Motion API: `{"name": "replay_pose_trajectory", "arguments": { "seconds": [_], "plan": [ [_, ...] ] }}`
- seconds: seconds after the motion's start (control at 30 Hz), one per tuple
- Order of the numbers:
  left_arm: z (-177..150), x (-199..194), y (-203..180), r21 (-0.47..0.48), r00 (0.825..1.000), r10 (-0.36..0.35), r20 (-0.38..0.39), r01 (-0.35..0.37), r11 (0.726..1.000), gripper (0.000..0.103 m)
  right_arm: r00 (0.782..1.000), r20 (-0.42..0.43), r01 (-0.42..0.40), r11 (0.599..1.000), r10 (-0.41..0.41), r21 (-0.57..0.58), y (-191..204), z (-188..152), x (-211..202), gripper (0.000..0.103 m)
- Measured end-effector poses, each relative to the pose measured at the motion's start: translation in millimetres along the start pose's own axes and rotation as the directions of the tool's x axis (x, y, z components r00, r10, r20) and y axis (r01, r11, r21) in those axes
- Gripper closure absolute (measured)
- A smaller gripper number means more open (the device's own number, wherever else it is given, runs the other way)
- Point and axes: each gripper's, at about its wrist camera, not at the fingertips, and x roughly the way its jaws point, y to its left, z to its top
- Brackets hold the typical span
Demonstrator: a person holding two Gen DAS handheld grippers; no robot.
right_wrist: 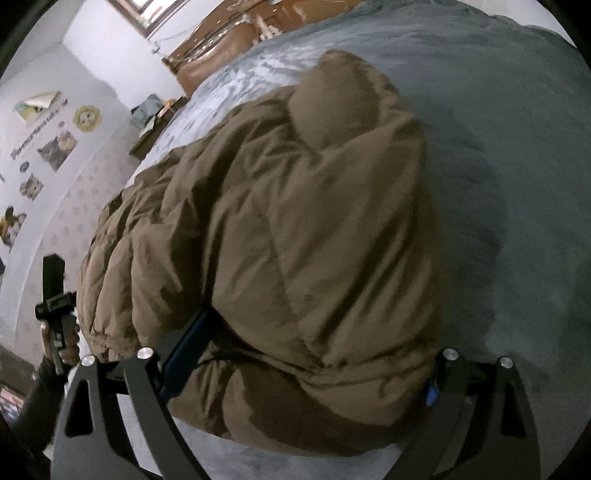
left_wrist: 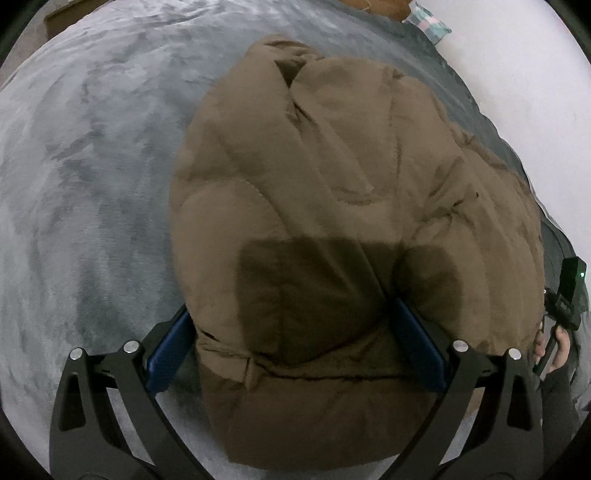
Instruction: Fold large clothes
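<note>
A puffy brown down jacket (left_wrist: 332, 192) lies bunched on a grey plush bed cover (left_wrist: 92, 166). My left gripper (left_wrist: 295, 332) has its jaws wide apart, one blue pad on each side of the jacket's near hem, with the padded cloth bulging between them. The jacket also fills the right wrist view (right_wrist: 288, 221). My right gripper (right_wrist: 306, 365) stands the same way, its jaws spread around the jacket's near edge, its right pad mostly hidden by cloth. Each gripper shows at the edge of the other's view, the right one (left_wrist: 565, 295) and the left one (right_wrist: 55, 306).
The grey bed cover (right_wrist: 517, 166) spreads around the jacket. A white wall with animal pictures (right_wrist: 51, 147) runs along one side of the bed. A brown headboard (right_wrist: 218, 48) and a patterned pillow (left_wrist: 432, 22) lie at the far end.
</note>
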Motion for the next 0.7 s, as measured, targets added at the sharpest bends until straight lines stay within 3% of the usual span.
{"name": "replay_pose_trajectory", "arguments": {
  "seconds": [0.13, 0.43, 0.57, 0.7],
  "plan": [
    [13, 9, -1, 0.031, 1.0, -0.003, -0.029, 0.004, 1.0, 0.003, 0.999, -0.04, 0.012, 0.999, -0.013, -0.032, 5, 6, 4, 0.01],
    [-1, 24, 11, -0.055, 0.988, -0.138, -0.072, 0.134, 0.989, 0.003, 0.997, -0.065, -0.031, 0.999, 0.032, 0.01, -6, 8, 17, 0.006],
    [-14, 17, 15, -0.081, 0.987, -0.16, -0.034, 0.156, 0.984, 0.003, 0.998, -0.053, -0.032, 0.999, 0.032, 0.003, 0, 7, 19, 0.005],
    [-18, 18, 21, -0.154, 0.965, -0.263, -0.007, 0.259, 0.953, 0.003, 0.998, -0.059, -0.032, 0.999, 0.032, 0.001, 1, 9, 19, 0.005]
  ]
}}
